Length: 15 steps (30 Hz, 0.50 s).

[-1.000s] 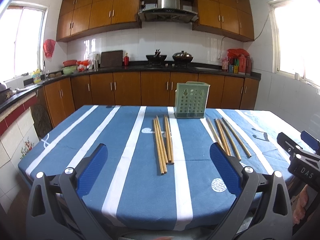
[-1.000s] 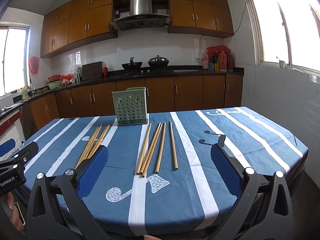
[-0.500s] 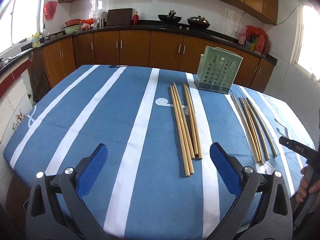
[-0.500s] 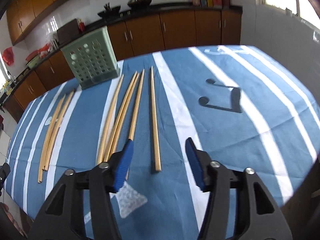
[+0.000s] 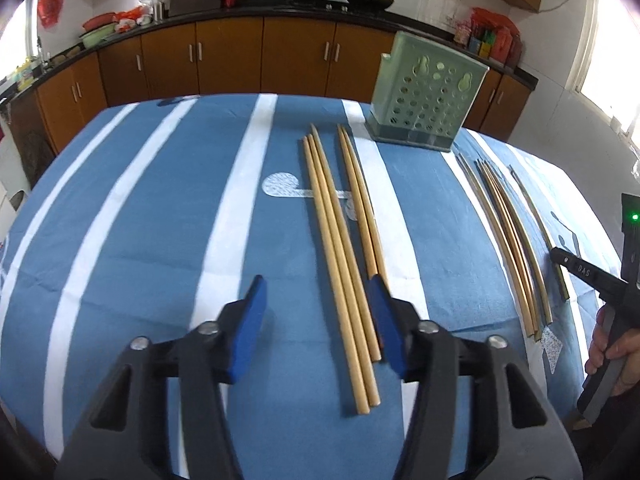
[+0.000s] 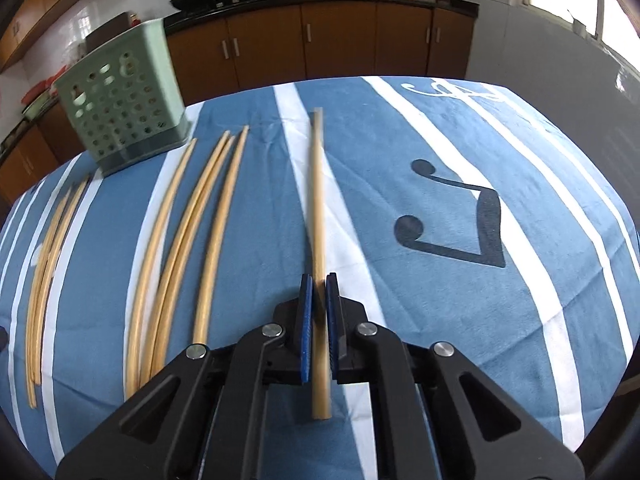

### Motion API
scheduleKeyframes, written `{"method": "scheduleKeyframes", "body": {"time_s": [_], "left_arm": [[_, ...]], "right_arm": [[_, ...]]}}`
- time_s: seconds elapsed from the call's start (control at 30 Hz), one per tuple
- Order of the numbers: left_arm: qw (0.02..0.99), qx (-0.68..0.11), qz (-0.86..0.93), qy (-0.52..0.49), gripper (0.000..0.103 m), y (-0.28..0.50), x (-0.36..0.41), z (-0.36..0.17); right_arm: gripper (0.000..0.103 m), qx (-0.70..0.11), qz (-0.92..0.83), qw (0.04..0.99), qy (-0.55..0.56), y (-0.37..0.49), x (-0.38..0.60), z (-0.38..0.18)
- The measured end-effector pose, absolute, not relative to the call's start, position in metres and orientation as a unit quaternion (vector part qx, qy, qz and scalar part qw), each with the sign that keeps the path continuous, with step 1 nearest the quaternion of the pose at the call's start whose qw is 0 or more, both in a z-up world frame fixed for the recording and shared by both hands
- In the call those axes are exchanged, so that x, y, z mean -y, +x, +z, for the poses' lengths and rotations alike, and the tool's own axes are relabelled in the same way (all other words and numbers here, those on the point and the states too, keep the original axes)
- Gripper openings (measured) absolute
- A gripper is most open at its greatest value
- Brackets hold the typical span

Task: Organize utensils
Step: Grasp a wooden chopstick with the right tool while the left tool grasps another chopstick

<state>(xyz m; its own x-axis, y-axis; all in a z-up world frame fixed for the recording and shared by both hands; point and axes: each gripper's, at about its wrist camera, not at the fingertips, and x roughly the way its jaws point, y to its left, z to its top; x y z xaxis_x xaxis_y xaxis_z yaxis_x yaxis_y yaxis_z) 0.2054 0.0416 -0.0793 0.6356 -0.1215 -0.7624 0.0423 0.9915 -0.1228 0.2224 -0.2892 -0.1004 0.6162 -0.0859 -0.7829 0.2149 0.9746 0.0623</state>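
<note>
Several bamboo chopsticks (image 5: 336, 240) lie in a bundle on the blue striped tablecloth (image 5: 160, 220). My left gripper (image 5: 318, 320) hovers over their near ends. Its jaws are closing with the sticks between them; the left pad (image 5: 250, 320) stands apart from the sticks. My right gripper (image 6: 319, 296) is shut on a single chopstick (image 6: 317, 200), which runs forward from between its pads. More chopsticks (image 6: 192, 232) lie to that stick's left. A green perforated holder (image 5: 424, 96) (image 6: 120, 108) stands upright at the table's far side.
In the left wrist view, the other chopstick group (image 5: 508, 232) lies to the right, with the right gripper (image 5: 576, 270) and a hand (image 5: 612, 352) at its near end. Kitchen cabinets (image 5: 240, 60) run behind the table. The table edge is close below both grippers.
Both grippers came down and forward over the table, tilting downward. The right jaws closed on the rightmost chopstick. The left jaws narrowed around the left bundle.
</note>
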Motion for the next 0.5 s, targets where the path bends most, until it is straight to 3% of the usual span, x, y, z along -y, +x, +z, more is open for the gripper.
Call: {"method": "scheduleKeyframes", "body": {"time_s": [0.13,0.4,0.5], "left_arm": [[0.888,-0.453,-0.056,-0.051,0.022,0.222,-0.036,-0.094],[0.886,-0.458,-0.051,-0.056,0.018,0.226,-0.040,-0.095],[0.886,-0.460,-0.039,-0.038,0.011,0.228,-0.036,-0.098]], "right_arm": [[0.008,-0.428,-0.081,0.898,0.064,0.223,0.288,-0.099],[0.008,-0.429,-0.074,0.898,0.067,0.227,0.289,-0.100],[0.008,-0.430,-0.074,0.898,0.064,0.226,0.288,-0.099]]}}
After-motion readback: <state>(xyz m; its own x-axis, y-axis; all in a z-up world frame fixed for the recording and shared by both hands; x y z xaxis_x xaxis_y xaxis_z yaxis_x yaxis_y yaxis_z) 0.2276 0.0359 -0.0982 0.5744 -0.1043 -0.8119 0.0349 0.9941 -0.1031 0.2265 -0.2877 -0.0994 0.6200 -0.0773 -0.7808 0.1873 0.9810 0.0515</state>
